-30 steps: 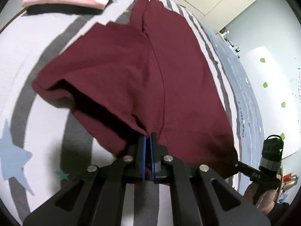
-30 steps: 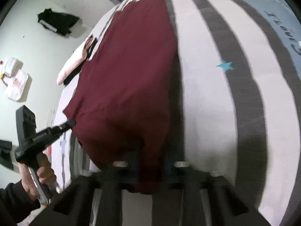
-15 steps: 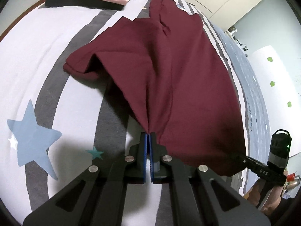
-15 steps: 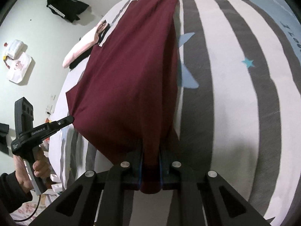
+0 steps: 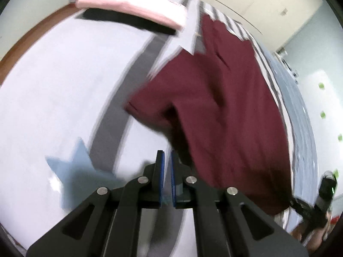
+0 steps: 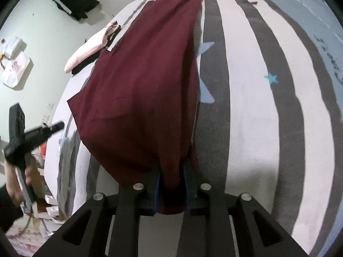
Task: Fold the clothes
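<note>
Lower centre of right view: right gripper (image 6: pixel 170 189) clamping maroon shirt (image 6: pixel 139 90) hem; left gripper (image 5: pixel 167 180) slightly parted, empty; re-pinch near corner, keep taut

Striped, star-printed bed (image 6: pixel 253 107) under maroon garment (image 6: pixel 139 81) and folded pink-and-black stack (image 5: pixel 133 10).

A bedroom in a home. A wide bed (image 6: pixel 253 111) fills both views, covered in a white sheet with broad grey stripes and pale blue stars (image 5: pixel 70 171). A folded pink garment (image 5: pixel 133 10) lies on a black one at its far end. Cream cupboard doors (image 5: pixel 268 2) line the wall behind, and a black garment (image 6: pixel 75 2) and printed white bags (image 6: pixel 15 72) lie on the pale floor.
</note>
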A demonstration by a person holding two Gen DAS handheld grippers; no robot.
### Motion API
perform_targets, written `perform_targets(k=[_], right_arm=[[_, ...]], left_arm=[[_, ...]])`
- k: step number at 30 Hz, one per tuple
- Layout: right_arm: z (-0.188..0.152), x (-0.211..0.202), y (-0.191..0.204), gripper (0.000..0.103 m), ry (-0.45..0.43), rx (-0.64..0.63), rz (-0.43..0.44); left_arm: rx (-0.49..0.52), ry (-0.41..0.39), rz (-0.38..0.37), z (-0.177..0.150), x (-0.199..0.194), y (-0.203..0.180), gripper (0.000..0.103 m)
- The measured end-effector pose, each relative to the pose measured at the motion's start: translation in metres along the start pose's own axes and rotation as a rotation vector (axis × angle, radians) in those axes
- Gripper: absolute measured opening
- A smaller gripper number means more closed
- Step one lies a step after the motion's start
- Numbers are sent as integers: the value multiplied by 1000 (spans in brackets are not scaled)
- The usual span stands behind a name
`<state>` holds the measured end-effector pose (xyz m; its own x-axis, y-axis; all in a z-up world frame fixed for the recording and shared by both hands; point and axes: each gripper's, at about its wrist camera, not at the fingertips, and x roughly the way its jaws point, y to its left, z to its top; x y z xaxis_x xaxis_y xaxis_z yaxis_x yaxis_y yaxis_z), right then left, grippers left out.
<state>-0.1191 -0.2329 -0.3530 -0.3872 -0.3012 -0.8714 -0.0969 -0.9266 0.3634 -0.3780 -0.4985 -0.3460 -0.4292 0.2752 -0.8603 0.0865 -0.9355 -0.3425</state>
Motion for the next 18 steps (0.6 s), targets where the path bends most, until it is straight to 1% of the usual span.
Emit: perform_targets(k=[2,4,5,7,8,11,15,16,17,18], right_arm=[[5,-7,5,19,-25,-13,-14],[13,-12,10,19,-54,-21,-21],[17,-14,11,19,-67,-24,-21],[27,-15,16,19,-90,-33,-27],[28,-14,15,19,-88,-30,-35],[32,-12,12,19,-68,-13,-59],[11,2,-4,19,16,46,-41],[6,5,-6,19,31,49,-40],[2,7,-8,19,40,52,-38],[-2,9,-10,19,49,54,-36]], left_arm=[[-26,-11,26,18,10,7,3],[-36,-6,59,33,23,17,9],[-36,-2,67,38,27,21,9],[-36,-2,55,44,32,26,11],[-32,-1,46,43,32,27,11],[-5,8,28,41,35,24,11],[42,18,13,40,37,16,11],[60,24,13,40,38,15,8],[66,21,21,40,37,17,2],[59,10,33,42,35,21,0]])
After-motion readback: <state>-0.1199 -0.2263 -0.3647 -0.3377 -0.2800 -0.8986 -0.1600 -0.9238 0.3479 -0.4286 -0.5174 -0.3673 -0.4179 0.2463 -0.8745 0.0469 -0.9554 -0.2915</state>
